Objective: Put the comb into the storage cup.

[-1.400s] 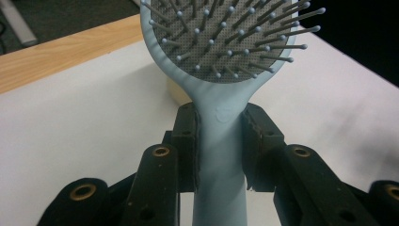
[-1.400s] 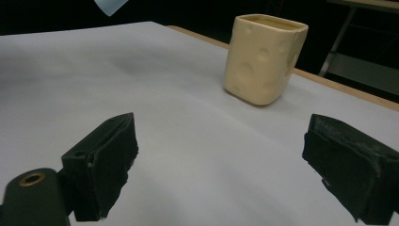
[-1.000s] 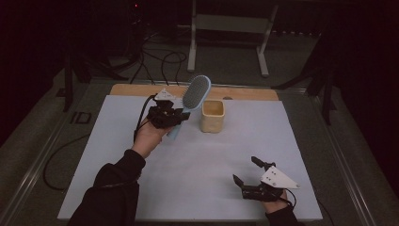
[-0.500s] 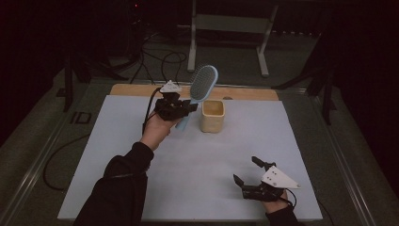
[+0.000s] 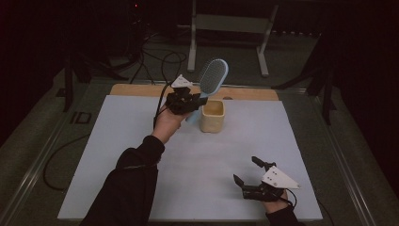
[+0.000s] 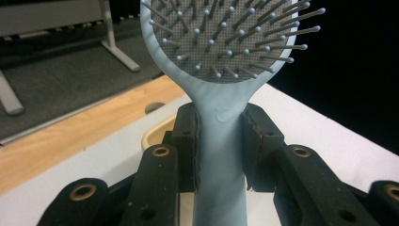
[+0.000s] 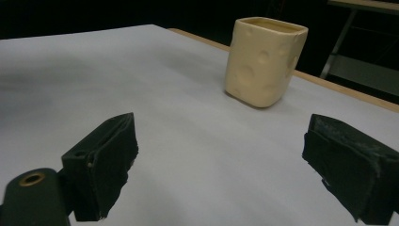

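My left gripper (image 5: 194,101) is shut on the handle of a pale blue hairbrush (image 5: 212,77), held upright above the table beside a cream cup (image 5: 212,116). In the left gripper view the brush handle (image 6: 220,155) is pinched between both black pads, the bristled head (image 6: 226,35) rising above, and the cup's rim (image 6: 157,133) shows behind the jaws. My right gripper (image 5: 245,171) rests near the table's front right, open, with nothing in it. The right gripper view looks between its pads (image 7: 106,157) toward the dimpled cream cup (image 7: 263,61).
A white sheet (image 5: 141,155) covers the table, with a wooden strip (image 5: 136,89) along its far edge. Cables (image 5: 155,59) and a metal stand (image 5: 230,28) lie on the dark floor beyond. A person's dark sleeve (image 5: 127,188) comes in from the bottom.
The left gripper has carried the hairbrush to the right, from left of the cup to right beside it, and tilted it more upright. The right gripper has not moved.
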Available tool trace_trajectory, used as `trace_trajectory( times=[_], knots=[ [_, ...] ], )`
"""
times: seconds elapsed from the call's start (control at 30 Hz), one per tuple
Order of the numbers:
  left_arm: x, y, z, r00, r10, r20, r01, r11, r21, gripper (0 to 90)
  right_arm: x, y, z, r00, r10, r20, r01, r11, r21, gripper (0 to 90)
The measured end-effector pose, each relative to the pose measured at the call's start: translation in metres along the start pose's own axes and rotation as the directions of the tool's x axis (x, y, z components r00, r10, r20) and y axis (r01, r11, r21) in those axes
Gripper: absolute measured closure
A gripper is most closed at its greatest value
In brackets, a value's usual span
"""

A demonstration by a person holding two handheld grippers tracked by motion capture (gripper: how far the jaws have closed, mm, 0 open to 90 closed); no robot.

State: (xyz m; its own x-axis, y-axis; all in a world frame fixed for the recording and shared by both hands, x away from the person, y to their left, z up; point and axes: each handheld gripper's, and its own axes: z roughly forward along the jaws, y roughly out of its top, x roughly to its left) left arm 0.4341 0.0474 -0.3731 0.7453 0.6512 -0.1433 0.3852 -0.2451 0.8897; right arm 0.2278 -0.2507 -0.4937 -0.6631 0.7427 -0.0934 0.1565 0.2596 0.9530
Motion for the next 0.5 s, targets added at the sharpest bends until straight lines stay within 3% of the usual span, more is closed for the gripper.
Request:
trace_trajectory(
  times=[0.1, 0.17, 0.3, 0.5],
  knots=[
    [0.0, 0.004, 0.003, 0.9999, -0.01, 0.004, 0.01, 0.9998, -0.018, 69.8, 0.0, 0.0, 0.0, 1.0, 0.0, 0.0, 0.0, 1.0, -0.003, 10.1],
    [-0.001, 0.009, 0.007, 0.9996, -0.022, -0.016, 0.022, 0.9994, -0.028, 69.8, 0.0, 0.0, 0.0, 1.0, -0.002, -0.001, 0.002, 1.0, -0.001, 10.1],
    [-0.002, 0.013, 0.012, 0.9996, -0.011, -0.027, 0.01, 0.9996, -0.027, 69.8, 0.0, 0.0, 0.0, 1.0, 0.004, -0.003, -0.005, 1.0, -0.005, 10.1],
    [0.001, 0.016, 0.025, 0.9996, -0.026, -0.01, 0.025, 0.9983, -0.053, 69.8, 0.0, 0.0, 0.0, 1.0, 0.007, -0.004, -0.007, 1.0, -0.006, 10.1]
  ],
)
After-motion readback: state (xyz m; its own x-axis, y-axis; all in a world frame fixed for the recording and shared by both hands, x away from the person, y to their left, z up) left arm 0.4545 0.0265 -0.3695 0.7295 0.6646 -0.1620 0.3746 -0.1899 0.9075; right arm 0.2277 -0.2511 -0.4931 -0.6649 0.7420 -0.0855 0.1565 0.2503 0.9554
